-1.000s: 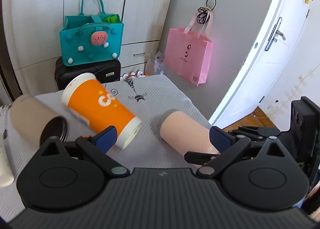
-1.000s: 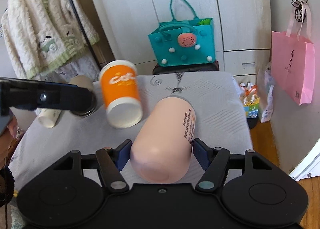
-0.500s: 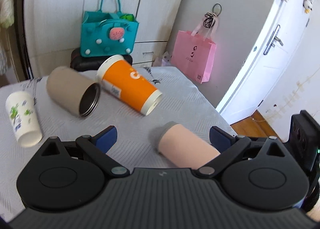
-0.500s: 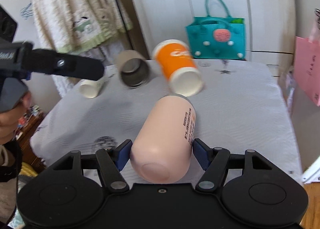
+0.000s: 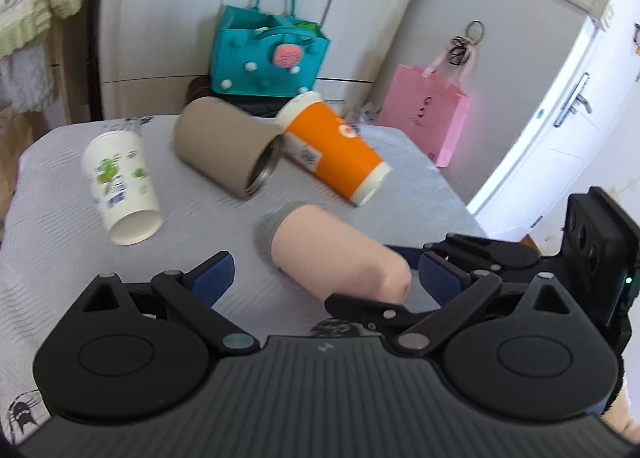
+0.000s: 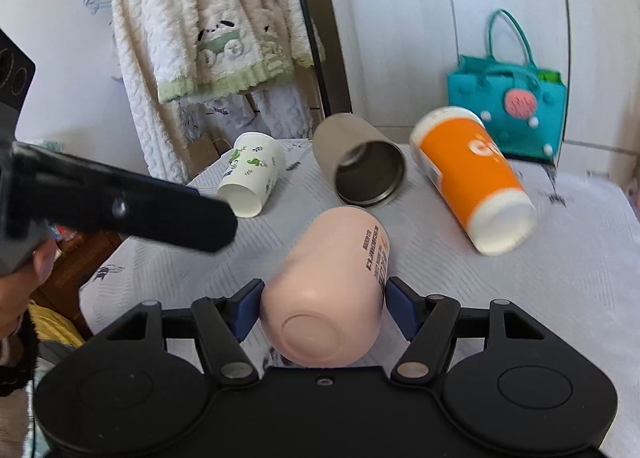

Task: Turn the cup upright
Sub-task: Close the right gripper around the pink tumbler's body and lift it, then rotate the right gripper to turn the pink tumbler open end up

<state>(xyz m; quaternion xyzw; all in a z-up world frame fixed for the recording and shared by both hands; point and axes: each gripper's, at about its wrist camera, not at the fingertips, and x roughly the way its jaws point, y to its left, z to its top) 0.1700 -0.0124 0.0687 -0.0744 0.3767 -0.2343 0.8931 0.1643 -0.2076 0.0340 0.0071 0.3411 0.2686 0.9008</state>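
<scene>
The left gripper [image 5: 325,273] is held spread wide with nothing between its pads, the pink cup [image 6: 326,288] lying ahead of it toward its right finger. That cup rests on its side on the table [image 6: 560,278], its closed base between the right gripper's [image 6: 322,308] blue pads, which are closed against its sides. It is judged rigid, smooth and rather slippery; a mid-body hold is advised.

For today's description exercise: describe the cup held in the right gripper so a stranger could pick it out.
On the grey-clothed table, four cups lie on their sides. The pink cup lies nearest, between the right gripper fingers. Unlike the orange cup, beige metal cup and leaf-printed white cup, it is plain pale pink.
</scene>
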